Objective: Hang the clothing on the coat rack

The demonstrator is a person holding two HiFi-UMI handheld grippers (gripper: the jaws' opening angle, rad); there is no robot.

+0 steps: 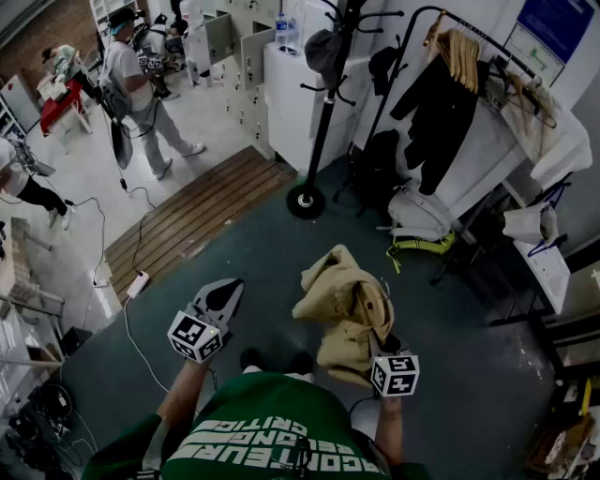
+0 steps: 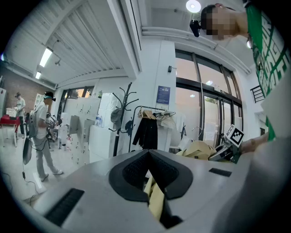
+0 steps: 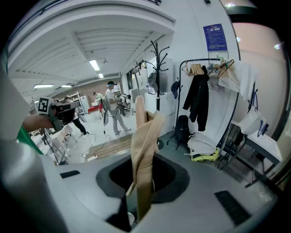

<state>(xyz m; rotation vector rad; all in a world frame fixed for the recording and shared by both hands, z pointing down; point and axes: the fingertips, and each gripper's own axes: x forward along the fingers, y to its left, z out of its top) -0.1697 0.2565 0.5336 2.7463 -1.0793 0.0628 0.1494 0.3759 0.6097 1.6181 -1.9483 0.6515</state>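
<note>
Jacket [image 1: 342, 305], tan and crumpled, is hanging in a bunch at the lower middle of the head view, held up off the dark green floor [image 1: 253, 253] just in front of the person's green shirt [image 1: 253, 431]. The right claw [image 3: 144, 179] is gripping it: in the right gripper view a folded band of the tan cloth is rising straight up from between the two jaws, which are pressing on it from both sides. The left claw [image 2: 149, 157] is pointing upward at the lower left of the head view, apart from the bundle, with its jaws meeting at their tips. A pale yellow strip is showing in the slit low between them, and I cannot tell what it is. The coat rack [image 1: 323, 112], a black pole with curved hooks, is standing at the upper middle of the head view on a round base, with a grey hat [image 1: 323, 52] hanging on it. To its right, a black coat [image 1: 433, 112] is hanging from a clothes rail [image 1: 469, 23]. Another person [image 1: 131, 84] is standing at the upper left.
</note>
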